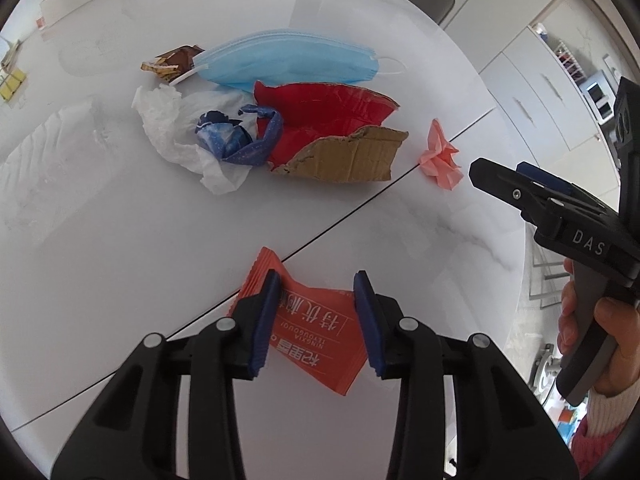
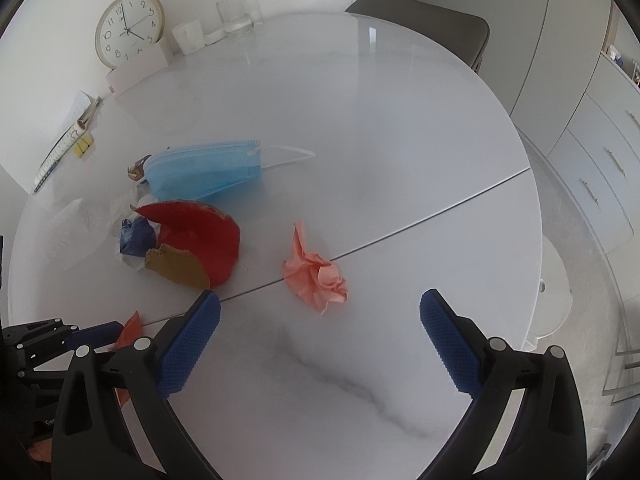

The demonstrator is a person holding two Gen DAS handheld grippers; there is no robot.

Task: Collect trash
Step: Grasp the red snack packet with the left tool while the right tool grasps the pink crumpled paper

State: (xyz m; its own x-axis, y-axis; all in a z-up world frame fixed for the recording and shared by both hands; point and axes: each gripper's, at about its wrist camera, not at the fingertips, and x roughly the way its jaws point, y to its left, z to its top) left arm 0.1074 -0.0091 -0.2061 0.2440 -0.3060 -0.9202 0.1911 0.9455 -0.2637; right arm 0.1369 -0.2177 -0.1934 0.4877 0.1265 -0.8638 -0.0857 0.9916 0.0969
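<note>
An orange snack wrapper (image 1: 316, 332) lies flat on the white table between the pads of my left gripper (image 1: 318, 286), which is open around it, pads apart from it. My right gripper (image 2: 320, 312) is open and empty above the table, just short of a crumpled pink paper (image 2: 318, 274), also in the left wrist view (image 1: 440, 156). Further back lies a pile: a blue face mask (image 1: 288, 60), red and brown torn cardboard (image 1: 332, 128), a blue wrapper (image 1: 240, 136), white tissue (image 1: 168, 124) and a small brown wrapper (image 1: 172, 62).
The round white marble table (image 2: 380, 120) has a dark seam (image 2: 400, 228) across it. A clock (image 2: 128, 28), glasses (image 2: 236, 16) and a notebook (image 2: 68, 136) stand at the far left edge. A chair (image 2: 424, 28) and cabinets (image 2: 592, 148) lie beyond the table.
</note>
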